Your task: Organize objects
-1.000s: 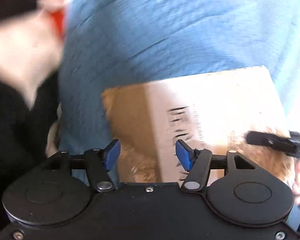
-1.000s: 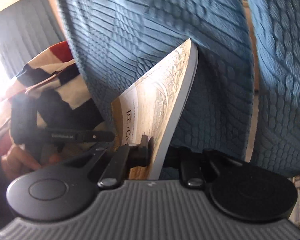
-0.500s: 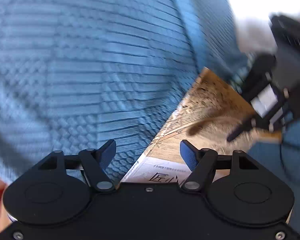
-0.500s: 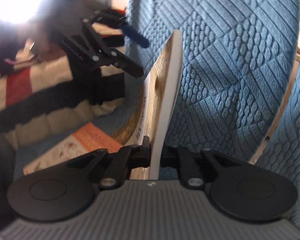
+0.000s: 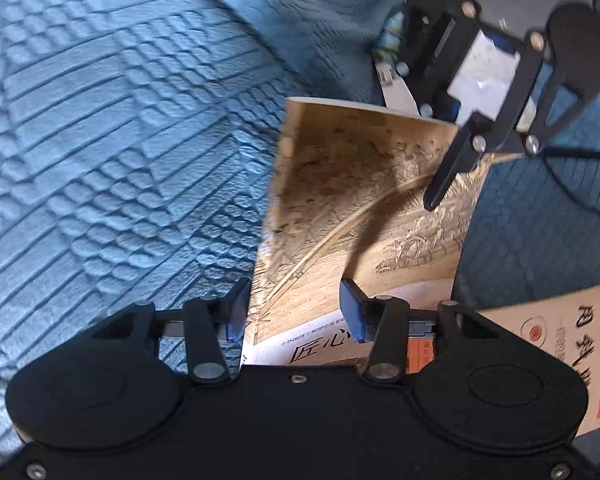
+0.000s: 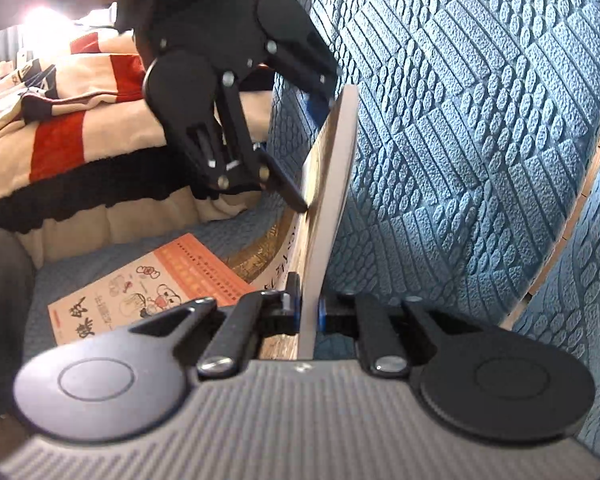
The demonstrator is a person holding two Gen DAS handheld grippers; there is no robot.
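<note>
Your right gripper (image 6: 306, 314) is clamped tight on the lower edge of the tan book (image 5: 364, 216), which stands upright against the blue cushion (image 6: 460, 140). Your left gripper (image 5: 294, 312) straddles the book's top edge, jaws closing but pads not yet pressing. Square them before they bite, and keep the book off the orange booklet (image 6: 152, 284) lying beside it

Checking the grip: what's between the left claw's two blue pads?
In the left wrist view, the brown illustrated book's lower edge sits between the closing left claw's pads.
</note>
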